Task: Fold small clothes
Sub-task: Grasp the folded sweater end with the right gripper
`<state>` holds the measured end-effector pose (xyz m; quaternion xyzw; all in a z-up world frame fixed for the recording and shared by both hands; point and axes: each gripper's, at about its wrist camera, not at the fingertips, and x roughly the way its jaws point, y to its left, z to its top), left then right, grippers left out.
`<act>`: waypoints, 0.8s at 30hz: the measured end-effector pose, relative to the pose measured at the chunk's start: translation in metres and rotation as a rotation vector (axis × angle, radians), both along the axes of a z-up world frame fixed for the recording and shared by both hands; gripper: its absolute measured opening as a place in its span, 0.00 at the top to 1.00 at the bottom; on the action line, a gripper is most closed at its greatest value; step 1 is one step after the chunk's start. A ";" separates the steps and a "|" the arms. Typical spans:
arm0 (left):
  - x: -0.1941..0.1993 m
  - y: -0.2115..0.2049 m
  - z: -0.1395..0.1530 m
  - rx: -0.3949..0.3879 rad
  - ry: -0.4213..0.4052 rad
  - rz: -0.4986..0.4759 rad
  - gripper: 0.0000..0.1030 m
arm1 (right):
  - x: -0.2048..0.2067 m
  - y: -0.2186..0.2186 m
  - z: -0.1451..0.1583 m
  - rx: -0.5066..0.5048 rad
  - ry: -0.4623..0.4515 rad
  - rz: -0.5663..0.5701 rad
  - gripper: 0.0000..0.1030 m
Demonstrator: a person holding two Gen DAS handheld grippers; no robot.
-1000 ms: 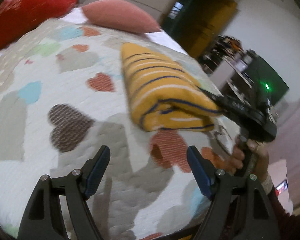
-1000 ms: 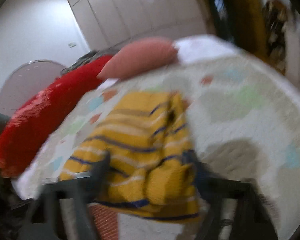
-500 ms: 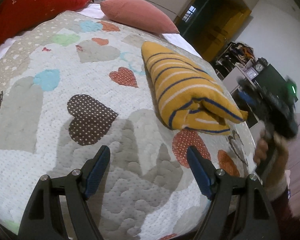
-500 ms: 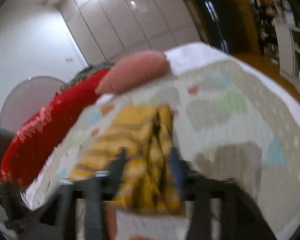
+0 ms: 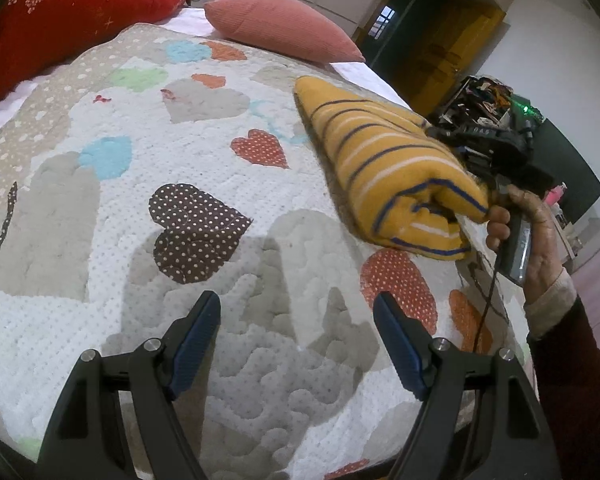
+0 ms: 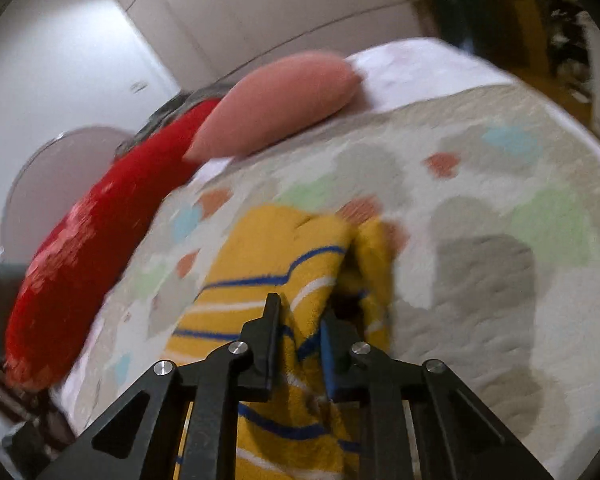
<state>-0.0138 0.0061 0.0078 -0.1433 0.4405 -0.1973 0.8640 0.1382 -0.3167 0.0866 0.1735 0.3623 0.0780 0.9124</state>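
Note:
A folded yellow garment (image 5: 380, 168) with blue and white stripes lies on the heart-patterned quilt (image 5: 100, 220), on its right side. In the right wrist view the right gripper (image 6: 300, 308) has the garment (image 6: 268, 248) between its jaws, which are closing and pinch a fold of the near end. From the left wrist view, a hand (image 5: 516, 216) holds that gripper against the garment's rolled end, which is raised a little off the quilt. The left gripper (image 5: 296, 300) hangs open over bare quilt, well short of the garment, with nothing between its fingers.
A red pillow (image 5: 72, 12) and a pink pillow (image 5: 276, 24) lie at the head of the bed. The bed's right edge runs just past the garment, with shelves and a dark doorway beyond. Open quilt stretches to the garment's left.
The right gripper, which had let go and drawn back off the garment, has come in again and closed on its near end, lifting it slightly. The left gripper stays as it was.

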 end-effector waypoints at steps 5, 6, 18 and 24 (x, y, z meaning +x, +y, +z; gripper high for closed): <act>0.000 -0.009 0.001 0.005 0.000 -0.018 0.25 | 0.009 0.002 -0.025 -0.124 0.075 -0.024 0.92; 0.000 -0.010 0.001 0.009 -0.001 -0.022 0.25 | 0.005 0.001 -0.023 -0.128 0.059 -0.021 0.91; -0.002 -0.022 0.000 0.017 0.008 -0.035 0.25 | -0.100 -0.031 0.014 0.120 -0.100 0.009 0.90; -0.010 -0.029 0.001 0.025 0.003 -0.047 0.25 | -0.115 -0.019 -0.053 0.239 0.001 0.004 0.91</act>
